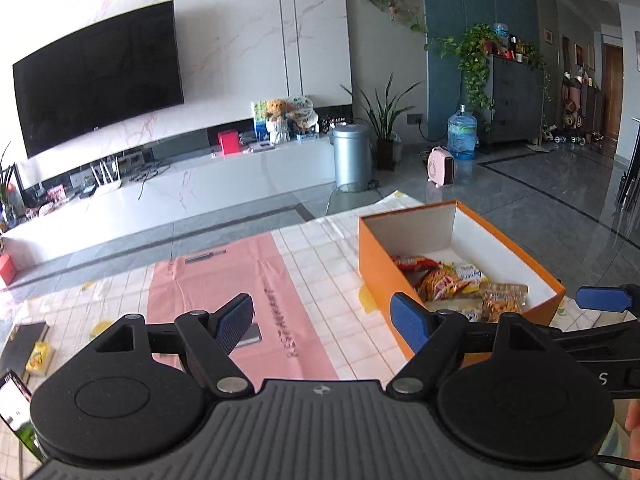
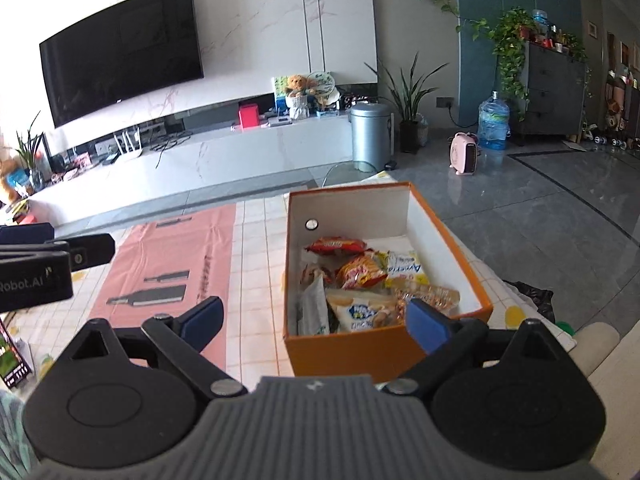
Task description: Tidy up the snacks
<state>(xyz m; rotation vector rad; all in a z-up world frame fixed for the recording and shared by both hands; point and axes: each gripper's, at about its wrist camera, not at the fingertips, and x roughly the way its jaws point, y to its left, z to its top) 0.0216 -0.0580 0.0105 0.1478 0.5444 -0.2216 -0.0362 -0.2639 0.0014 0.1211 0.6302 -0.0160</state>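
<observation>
An orange box [image 1: 380,268] with a white inside stands on the table at the right; it also shows in the right wrist view [image 2: 352,350]. Several snack packets [image 2: 360,276] lie inside it, and they show in the left wrist view [image 1: 452,280] too. My left gripper [image 1: 324,324] is open and empty, above the tablecloth to the left of the box. My right gripper [image 2: 316,320] is open and empty, just in front of the box's near wall. One small yellow packet [image 1: 39,357] lies on the table at the far left.
A pink mat [image 1: 240,292] lies on the checked tablecloth [image 1: 320,248]. A phone [image 1: 14,400] and a dark flat item [image 1: 24,338] lie at the left table edge. A black bag [image 2: 536,296] lies right of the box. Beyond the table are floor, TV unit and bin [image 1: 352,156].
</observation>
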